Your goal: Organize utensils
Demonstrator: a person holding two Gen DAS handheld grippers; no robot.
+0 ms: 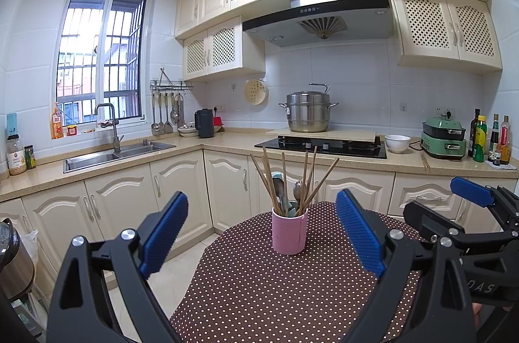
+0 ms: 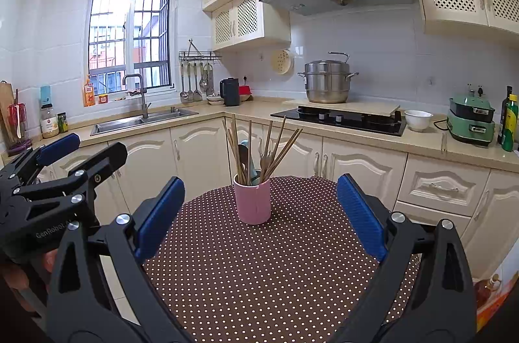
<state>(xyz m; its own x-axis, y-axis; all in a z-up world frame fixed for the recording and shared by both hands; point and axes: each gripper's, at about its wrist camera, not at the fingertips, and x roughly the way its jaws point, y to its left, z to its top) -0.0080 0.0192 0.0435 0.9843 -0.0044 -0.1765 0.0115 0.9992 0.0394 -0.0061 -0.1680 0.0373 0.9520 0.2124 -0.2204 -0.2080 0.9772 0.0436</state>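
Observation:
A pink cup (image 1: pixel 289 232) stands upright on the brown polka-dot table (image 1: pixel 259 294). It holds several wooden chopsticks (image 1: pixel 269 177), a teal-handled spoon (image 1: pixel 278 185) and a metal fork (image 1: pixel 297 189). My left gripper (image 1: pixel 262 232) is open and empty, its blue pads on either side of the cup but nearer the camera. The cup also shows in the right wrist view (image 2: pixel 252 199), with the chopsticks (image 2: pixel 256 145) in it. My right gripper (image 2: pixel 261 213) is open and empty, short of the cup. Each gripper appears at the edge of the other's view.
Behind the table runs a counter with a sink (image 1: pixel 116 156), a black hob (image 1: pixel 324 145) with a steel pot (image 1: pixel 308 112), a white bowl (image 1: pixel 397 142), a green cooker (image 1: pixel 443 137) and bottles (image 1: pixel 489 141). Ladles hang on a wall rack (image 1: pixel 167 112).

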